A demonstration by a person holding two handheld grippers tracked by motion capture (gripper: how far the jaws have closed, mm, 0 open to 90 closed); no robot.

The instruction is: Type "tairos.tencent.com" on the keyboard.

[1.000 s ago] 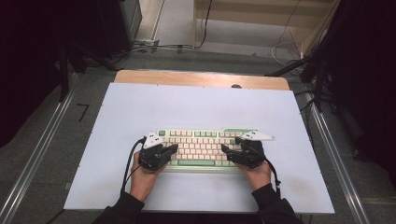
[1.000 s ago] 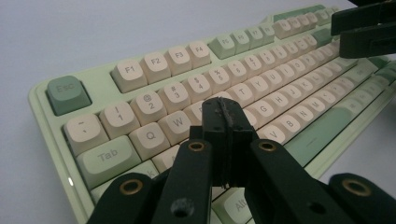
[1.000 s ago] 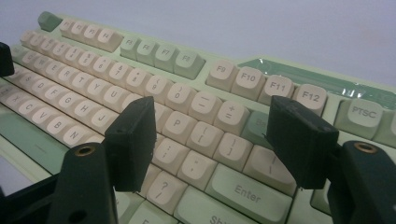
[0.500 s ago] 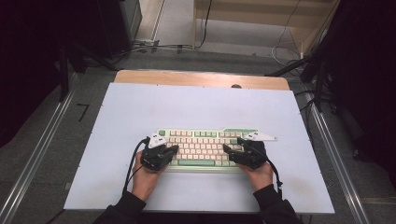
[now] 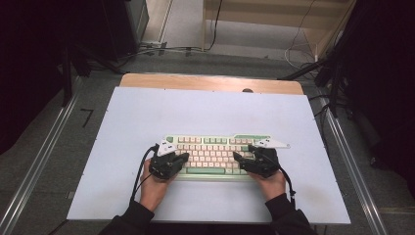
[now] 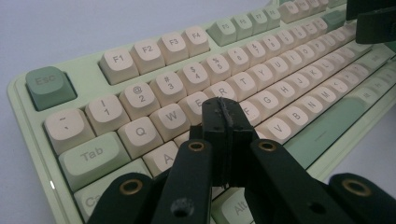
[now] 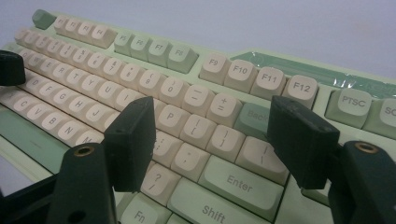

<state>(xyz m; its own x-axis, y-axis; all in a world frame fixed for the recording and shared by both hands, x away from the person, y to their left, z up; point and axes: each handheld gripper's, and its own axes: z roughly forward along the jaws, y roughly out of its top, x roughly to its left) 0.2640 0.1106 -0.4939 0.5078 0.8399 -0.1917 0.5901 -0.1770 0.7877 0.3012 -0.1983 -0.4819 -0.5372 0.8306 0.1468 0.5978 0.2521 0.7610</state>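
Item: mechanical keyboard [image 5: 215, 154], pale green case, cream and green keycaps. It lies flat near the front middle of the white counter [image 5: 122, 122], long side toward the person.

Left gripper [image 6: 225, 108]: jaws pressed together with nothing between them, forming one blunt tip. In the left gripper view the tip stands over the letter keys around E, D and F; whether it touches a keycap cannot be told. A hand [image 5: 152, 188] holds it at the keyboard's left end.

Right gripper [image 7: 210, 135]: jaws wide apart, empty, hovering over the bracket, semicolon and Enter keys [image 7: 233, 179]. The left pad sits just above the keys near L, the right pad near the backslash key.

Step in hand, as judged: pressing keys with the gripper tips.
- Closed left tip suits single keys; come straight down on a keycap's middle so no neighbour is caught.
- The spread right jaws could strike two keys at once; closing them first, or using one pad alone, would be safer.
- Press lightly so the keyboard does not slide.

Surroundings: wooden edge [image 5: 210, 82] behind the counter, cables [image 5: 161, 49] on the floor beyond.
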